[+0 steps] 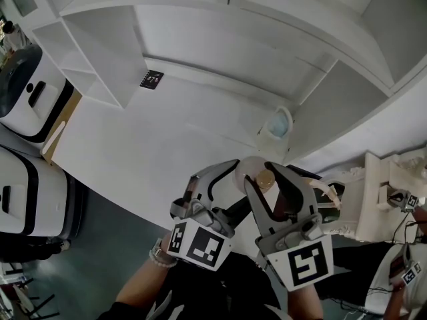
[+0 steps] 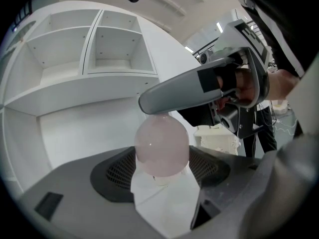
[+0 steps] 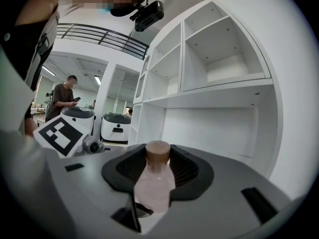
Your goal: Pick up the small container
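A small pale pink bottle (image 1: 265, 177) with a brown cap hangs over the near table edge between both grippers. In the right gripper view the bottle (image 3: 155, 183) stands in the slot between the dark pads, cap pointing away. My right gripper (image 1: 272, 182) (image 3: 157, 173) is shut on it. In the left gripper view the bottle's rounded pink body (image 2: 162, 146) fills the gap between the pads, and the right gripper's grey jaw lies across its top. My left gripper (image 1: 244, 184) (image 2: 162, 169) looks shut on that rounded body.
A white table (image 1: 153, 145) runs back to white open shelving (image 1: 100, 59). A pale container with a blue top (image 1: 280, 124) stands by the shelf foot. A black marker card (image 1: 151, 79) lies farther back. White machines (image 1: 27, 92) stand left. A person (image 3: 62, 101) stands far off.
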A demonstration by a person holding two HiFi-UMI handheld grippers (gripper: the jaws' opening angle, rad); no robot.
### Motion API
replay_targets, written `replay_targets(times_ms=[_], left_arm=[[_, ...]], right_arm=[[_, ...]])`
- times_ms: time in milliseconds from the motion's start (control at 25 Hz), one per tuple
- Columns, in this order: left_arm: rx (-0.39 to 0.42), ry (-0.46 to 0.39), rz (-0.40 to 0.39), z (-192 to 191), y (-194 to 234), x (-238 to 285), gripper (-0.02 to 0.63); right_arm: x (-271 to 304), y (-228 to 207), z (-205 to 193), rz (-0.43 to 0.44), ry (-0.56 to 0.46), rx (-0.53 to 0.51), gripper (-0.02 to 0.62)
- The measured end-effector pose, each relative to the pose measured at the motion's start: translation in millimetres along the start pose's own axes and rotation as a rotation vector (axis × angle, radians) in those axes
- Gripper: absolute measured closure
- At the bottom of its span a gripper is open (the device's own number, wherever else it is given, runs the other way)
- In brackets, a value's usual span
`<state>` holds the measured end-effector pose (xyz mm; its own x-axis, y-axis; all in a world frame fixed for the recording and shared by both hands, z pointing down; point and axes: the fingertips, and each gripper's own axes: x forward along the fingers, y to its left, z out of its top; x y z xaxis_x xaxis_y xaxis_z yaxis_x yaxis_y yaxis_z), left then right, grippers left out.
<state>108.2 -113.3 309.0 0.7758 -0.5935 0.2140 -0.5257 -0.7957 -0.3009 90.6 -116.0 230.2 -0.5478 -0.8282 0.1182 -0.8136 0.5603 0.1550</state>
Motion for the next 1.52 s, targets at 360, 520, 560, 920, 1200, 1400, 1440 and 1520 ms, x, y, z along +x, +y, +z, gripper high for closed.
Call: replay_targets(times_ms=[360, 520, 560, 920, 1200, 1400, 1440, 1520], left_arm=[[-0.007, 0.003, -0.001, 0, -4, 2, 0.270], [-0.003, 0.004, -0.006, -1, -6, 1, 0.270], [-0.002, 0.004, -0.006, -1, -6, 1, 0.270], [-0.006, 0.008, -0.010, -1, -10, 2, 0.270], [-0.006, 0.009, -0.010, -2, -11, 1, 0.270], [-0.002, 0.009, -0.010, -2, -12, 0, 0.270], [-0.001, 0.009, -0.011, -1, -13, 0, 0.270], [-0.001, 0.010, -0.012, -1, -13, 0, 0.270]], right_arm=[[-4, -2, -4, 0.003, 0.016, 0.000, 0.446], [-5, 0, -3, 0.005, 0.008, -0.002, 0.446], [-5, 0, -4, 0.005, 0.008, -0.003, 0.446], [-7, 0, -6, 0.003, 0.013, -0.005, 0.446], [-9, 1, -7, 0.004, 0.016, -0.002, 0.446], [-10, 2, -7, 0.004, 0.013, 0.000, 0.446], [-10, 2, -7, 0.003, 0.013, -0.001, 0.446], [-11, 2, -7, 0.002, 0.015, -0.003, 0.446]])
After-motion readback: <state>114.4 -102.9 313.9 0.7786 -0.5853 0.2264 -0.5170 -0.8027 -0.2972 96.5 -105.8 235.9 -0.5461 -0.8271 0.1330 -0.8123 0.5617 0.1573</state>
